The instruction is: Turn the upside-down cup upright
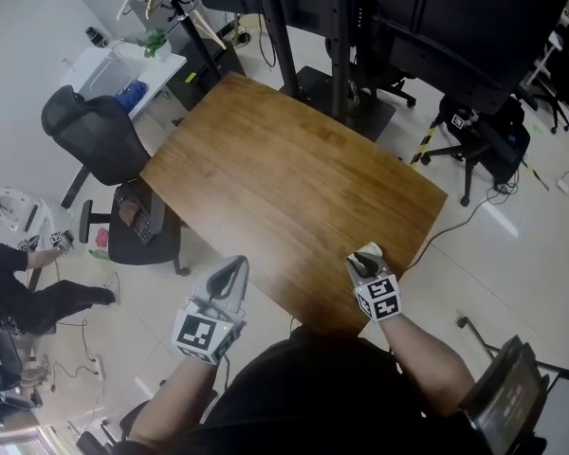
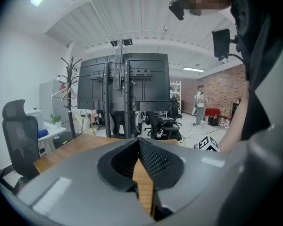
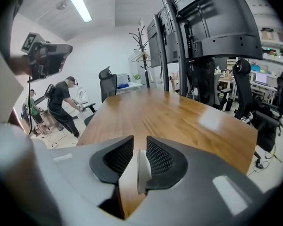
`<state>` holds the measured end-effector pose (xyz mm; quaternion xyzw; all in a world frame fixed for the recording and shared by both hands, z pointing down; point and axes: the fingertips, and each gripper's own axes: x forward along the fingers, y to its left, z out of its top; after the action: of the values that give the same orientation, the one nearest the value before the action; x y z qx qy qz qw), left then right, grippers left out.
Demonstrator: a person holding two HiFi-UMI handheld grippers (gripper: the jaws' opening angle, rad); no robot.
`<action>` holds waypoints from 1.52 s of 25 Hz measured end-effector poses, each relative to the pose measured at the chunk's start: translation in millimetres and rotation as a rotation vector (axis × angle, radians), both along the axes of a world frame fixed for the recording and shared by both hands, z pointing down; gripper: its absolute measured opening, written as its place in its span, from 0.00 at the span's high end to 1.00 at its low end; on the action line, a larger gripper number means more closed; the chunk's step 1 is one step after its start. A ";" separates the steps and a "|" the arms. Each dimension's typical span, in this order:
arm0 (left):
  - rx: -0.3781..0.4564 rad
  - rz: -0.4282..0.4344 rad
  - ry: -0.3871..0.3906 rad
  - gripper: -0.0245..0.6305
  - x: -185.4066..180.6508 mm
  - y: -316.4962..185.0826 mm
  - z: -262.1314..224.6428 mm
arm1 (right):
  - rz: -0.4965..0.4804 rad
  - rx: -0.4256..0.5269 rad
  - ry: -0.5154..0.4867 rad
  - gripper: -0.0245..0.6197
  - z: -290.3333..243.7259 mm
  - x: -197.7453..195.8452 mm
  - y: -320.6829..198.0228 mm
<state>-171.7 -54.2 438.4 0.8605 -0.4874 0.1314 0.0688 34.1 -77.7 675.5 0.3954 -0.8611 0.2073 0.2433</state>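
The wooden table [image 1: 284,169] stretches ahead of me with nothing standing on its top. At its near right edge my right gripper [image 1: 365,254] points onto the wood. In the right gripper view a thin white curved piece [image 3: 142,171], apparently the cup's wall, leans on the right pad. A strip of wood shows between it and the left pad, so this gripper [image 3: 140,138] is open. The rest of the cup is hidden; only a white bit [image 1: 370,249] shows at the tips. My left gripper [image 1: 235,265] hovers off the near left edge, its tips [image 2: 137,140] together and empty.
A black office chair [image 1: 95,136] and a second chair with clutter [image 1: 142,221] stand left of the table. Dark monitor stands [image 1: 332,45] rise behind its far edge. A person [image 1: 19,282] crouches on the floor at far left. Another chair [image 1: 474,131] is at right.
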 end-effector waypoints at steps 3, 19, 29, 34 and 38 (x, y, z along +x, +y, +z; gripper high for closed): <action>0.005 0.001 0.003 0.96 2.4 0.1 0.0 | 0.012 0.035 -0.058 0.79 -14.1 17.4 -3.1; 0.003 0.007 0.003 0.96 9.6 -6.1 -3.4 | 0.043 -0.228 -0.191 0.63 21.4 62.6 -6.1; 0.020 0.028 0.015 0.96 16.1 -13.0 -6.3 | -0.093 -0.012 0.010 0.88 -13.7 32.8 -10.0; 0.017 0.039 0.019 0.96 18.7 -10.7 -3.5 | -0.093 0.045 0.014 0.93 -31.8 24.4 -7.7; 0.013 0.043 0.017 0.96 18.9 -8.0 -1.2 | -0.088 0.059 0.035 0.95 -31.5 21.2 -5.8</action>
<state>-152.8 -62.2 437.2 0.8723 -0.4690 0.1223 0.0643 55.3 -83.5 644.0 0.3678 -0.8790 0.1639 0.2555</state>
